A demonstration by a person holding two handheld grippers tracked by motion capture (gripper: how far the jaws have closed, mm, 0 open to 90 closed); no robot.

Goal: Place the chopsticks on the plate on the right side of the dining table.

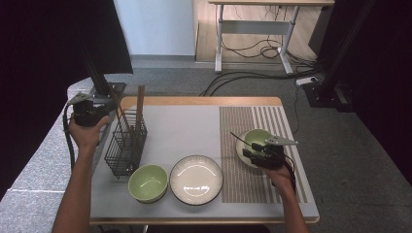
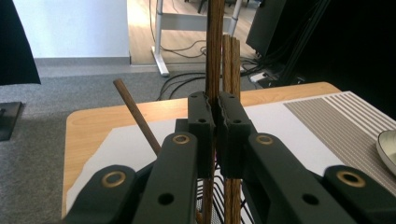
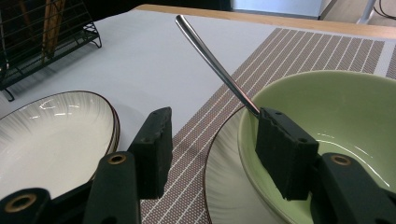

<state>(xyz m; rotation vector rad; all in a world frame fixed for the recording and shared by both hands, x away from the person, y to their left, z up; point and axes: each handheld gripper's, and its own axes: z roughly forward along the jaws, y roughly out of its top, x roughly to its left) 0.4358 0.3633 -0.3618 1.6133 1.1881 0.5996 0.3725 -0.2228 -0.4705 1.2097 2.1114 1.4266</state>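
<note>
Chopstick being pinched at the rack while the other hand is waiting by the bowl.

At the far left of the table, the left gripper [image 2: 216, 116] is clamping its jaws tight on one upright wooden chopstick [image 2: 215, 46], which is standing in the wire rack [image 1: 125, 145] beside other sticks. I'd judge the chopstick light, stiff and smooth enough to slip or swivel, so a hold around mid-shaft looks safest. Over on the right, the right gripper [image 3: 212, 140] is sitting with its jaws spread, gripping nothing, at the rim of the green bowl [image 3: 327, 107] on its plate [image 3: 224, 186]. The right gripper view is showing a metal spoon handle [image 3: 210, 58] leaning out of that bowl; the high view is showing the second green bowl [image 1: 147, 182] and the empty plate [image 1: 196, 179] near the person.
</note>
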